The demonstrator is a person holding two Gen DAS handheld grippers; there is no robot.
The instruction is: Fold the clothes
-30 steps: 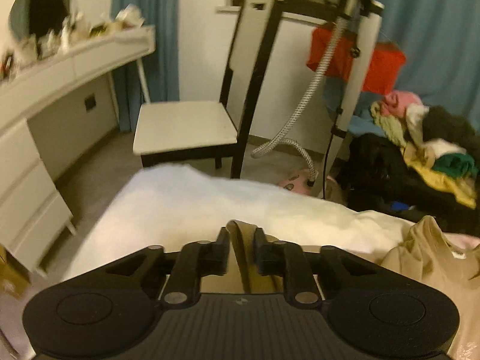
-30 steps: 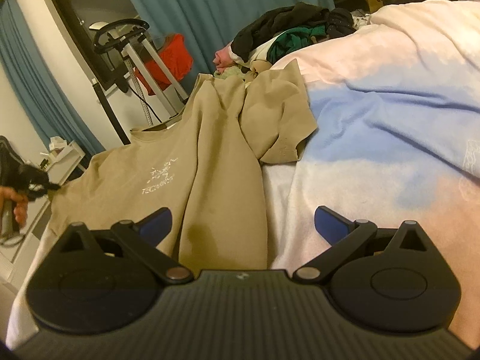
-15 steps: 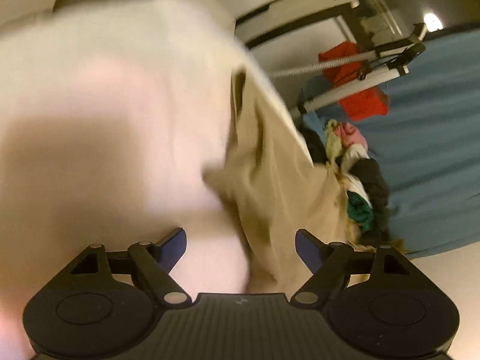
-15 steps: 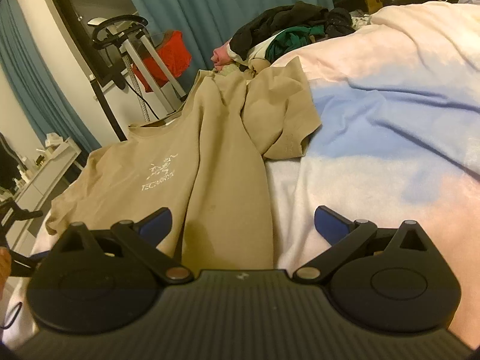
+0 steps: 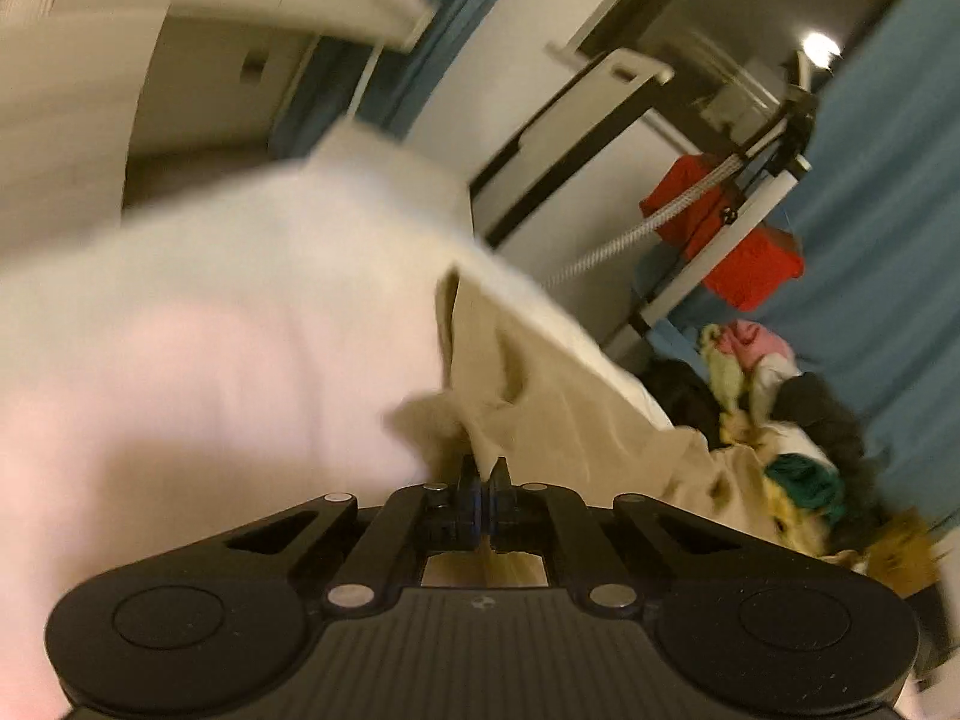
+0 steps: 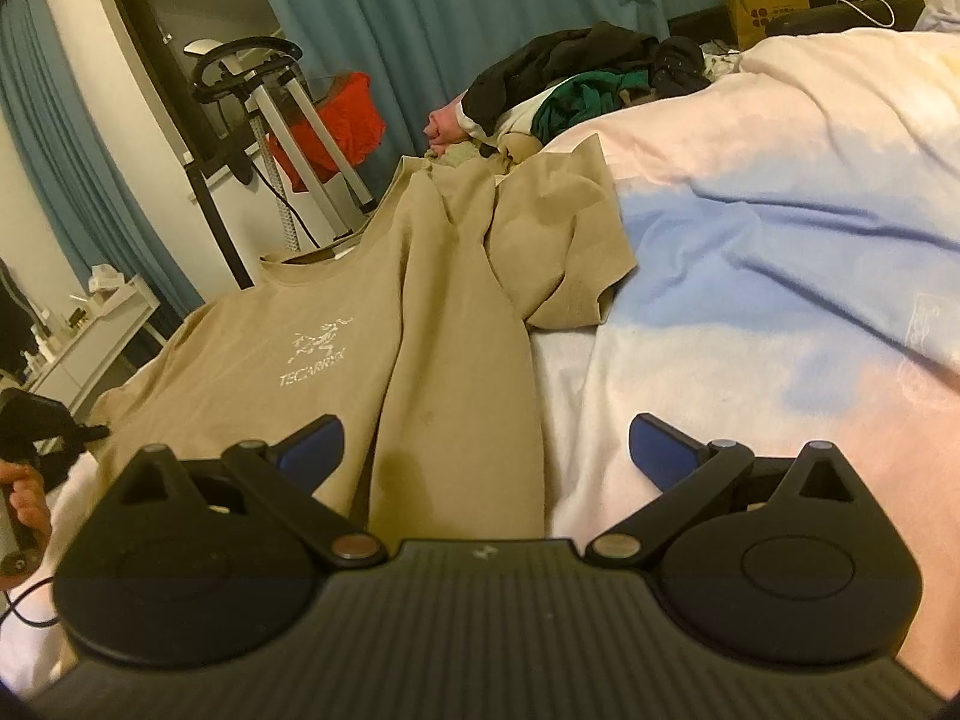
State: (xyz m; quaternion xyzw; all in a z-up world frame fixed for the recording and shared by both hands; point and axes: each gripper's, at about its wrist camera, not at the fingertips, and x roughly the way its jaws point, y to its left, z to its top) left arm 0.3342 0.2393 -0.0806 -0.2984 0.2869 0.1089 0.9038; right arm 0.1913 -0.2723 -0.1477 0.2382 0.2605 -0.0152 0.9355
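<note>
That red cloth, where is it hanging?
In the right wrist view the red cloth hangs at upper left on the white stand, in front of the blue curtain, beyond the tan T-shirt.

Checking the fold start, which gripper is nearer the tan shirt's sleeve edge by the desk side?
Left. The left gripper is shut on that edge of the tan shirt; the right gripper hovers open over the hem.

Soft matt tan cotton T-shirt [image 6: 420, 324], fluffy pale bedcover [image 6: 780, 252], matt black plastic ribbed right gripper [image 6: 486, 447]
</note>
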